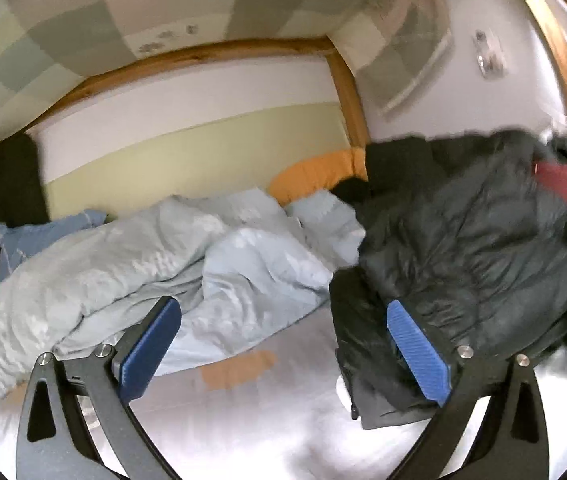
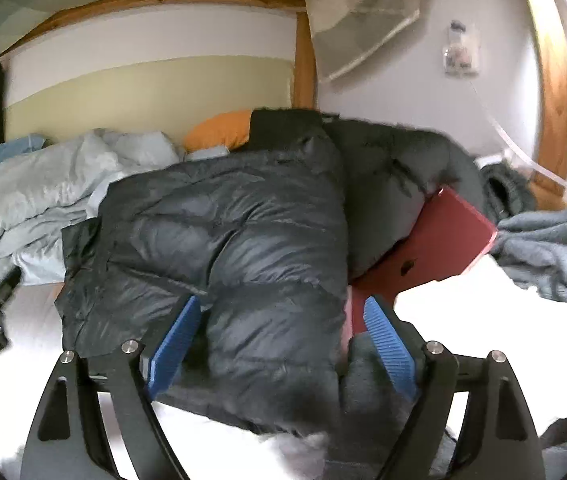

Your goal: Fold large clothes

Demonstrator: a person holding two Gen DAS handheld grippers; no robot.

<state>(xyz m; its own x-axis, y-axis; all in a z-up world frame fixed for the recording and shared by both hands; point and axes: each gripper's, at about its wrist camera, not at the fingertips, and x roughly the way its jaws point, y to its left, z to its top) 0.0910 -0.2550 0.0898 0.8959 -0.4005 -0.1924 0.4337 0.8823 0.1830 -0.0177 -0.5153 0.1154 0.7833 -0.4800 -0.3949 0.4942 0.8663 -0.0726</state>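
Nearest, right gripper (image 2: 279, 344) spread wide astride a fold of the black puffer jacket (image 2: 243, 232), blue pads not pressing it. Left gripper (image 1: 283, 344) likewise spread wide, nothing between, right pad just beside the jacket's hem. Jacket glossy, quilted, rumpled, lying on the white bed sheet (image 1: 267, 420), partly over a red laptop (image 2: 435, 248). Beyond, crumpled pale-blue duvet (image 1: 163, 256); farther, orange pillow (image 1: 315, 176). No containers seen.

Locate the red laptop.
The red laptop lies on the bed right of centre in the right wrist view, partly under the black puffer jacket, beside the grey garment.
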